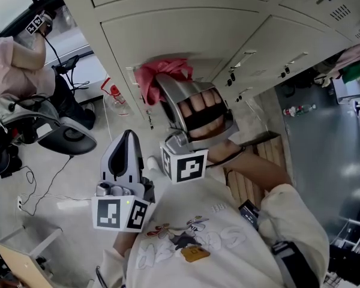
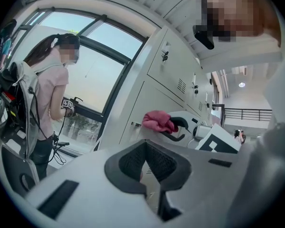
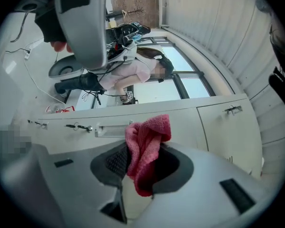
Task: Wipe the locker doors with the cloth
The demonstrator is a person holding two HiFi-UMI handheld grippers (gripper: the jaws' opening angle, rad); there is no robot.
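cloth look: pink-red cloth [image 3: 145, 148], ribbed weave, bunched and folded over.
cloth place: pinched between the jaws of the right gripper [image 3: 141, 167], most of it bulging out past the tips.
cloth axis: long axis runs along the jaws, free end pointing ahead at the locker door [image 3: 180, 122]; head view shows it up against the door.
right gripper: clamped on the cloth.
left gripper: left gripper [image 2: 147, 163] has its jaws nearly together with nothing between them, held back beside the right gripper.

Pink-red cloth [image 3: 145, 148], beige locker doors [image 1: 186, 35]
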